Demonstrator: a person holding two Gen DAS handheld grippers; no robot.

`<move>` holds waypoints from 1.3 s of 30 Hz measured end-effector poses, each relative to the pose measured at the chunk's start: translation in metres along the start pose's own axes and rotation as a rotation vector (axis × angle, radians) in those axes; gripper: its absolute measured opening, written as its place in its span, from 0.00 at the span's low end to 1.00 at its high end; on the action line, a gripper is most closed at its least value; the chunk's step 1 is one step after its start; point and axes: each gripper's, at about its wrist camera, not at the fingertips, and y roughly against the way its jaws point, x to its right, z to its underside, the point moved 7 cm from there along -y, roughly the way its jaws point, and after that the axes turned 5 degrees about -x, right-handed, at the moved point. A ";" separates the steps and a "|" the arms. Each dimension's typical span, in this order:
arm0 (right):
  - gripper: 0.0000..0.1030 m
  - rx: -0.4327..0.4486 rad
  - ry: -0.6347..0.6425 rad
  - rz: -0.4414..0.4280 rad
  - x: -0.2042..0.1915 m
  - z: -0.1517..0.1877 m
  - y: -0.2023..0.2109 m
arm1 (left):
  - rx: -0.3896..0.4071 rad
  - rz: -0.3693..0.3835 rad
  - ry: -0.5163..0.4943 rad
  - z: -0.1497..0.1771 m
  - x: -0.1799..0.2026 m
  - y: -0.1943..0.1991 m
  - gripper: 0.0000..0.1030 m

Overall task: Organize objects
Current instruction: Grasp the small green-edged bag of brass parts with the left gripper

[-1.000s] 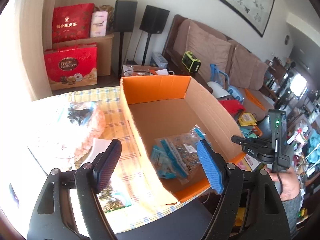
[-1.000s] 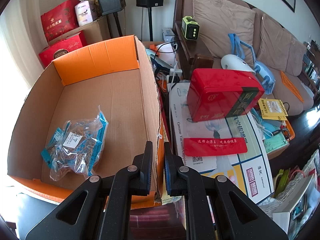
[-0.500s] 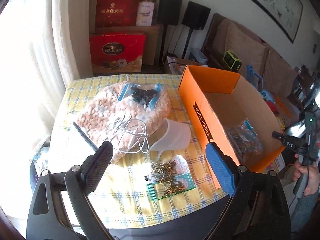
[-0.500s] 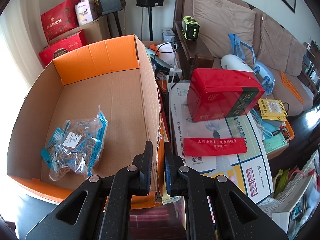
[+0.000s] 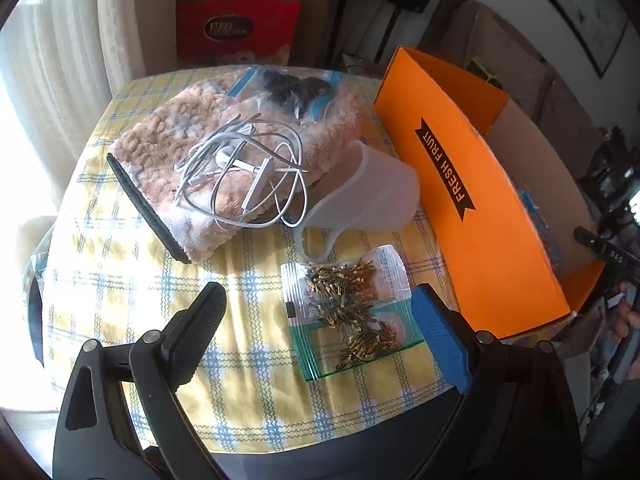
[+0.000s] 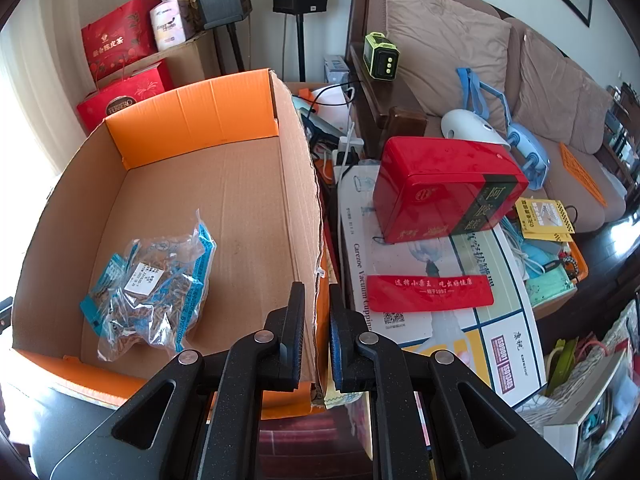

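Left wrist view: fleece pouch at centre left on the checked tablecloth, with a white cable coiled on top and a zip bag of dark parts at its upper edge. Grey mask just right of the pouch. Below it, small zip bag of brass pins, lying flat between the wide-apart fingers of the left gripper, untouched. Orange box along the right.

Right wrist view: blue bag in the box, lower left. Right gripper at bottom centre, clamped on the box's right wall. Red tin further right.
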 end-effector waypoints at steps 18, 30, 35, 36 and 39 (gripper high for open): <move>0.10 -0.002 0.005 0.002 0.000 0.001 -0.001 | -0.021 -0.139 -0.094 0.009 0.024 -0.032 0.54; 0.10 -0.004 0.006 0.005 0.000 0.001 -0.001 | -0.024 -0.080 -0.070 0.014 0.027 -0.021 0.15; 0.10 -0.004 0.006 0.005 0.000 0.001 -0.001 | 0.001 -0.042 -0.068 0.012 0.030 -0.001 0.15; 0.10 -0.004 0.006 0.005 0.000 0.001 -0.001 | 0.009 -0.032 -0.070 0.010 0.031 0.004 0.15; 0.10 -0.004 0.006 0.005 -0.001 0.001 -0.001 | 0.040 -0.006 -0.079 0.005 0.038 0.021 0.14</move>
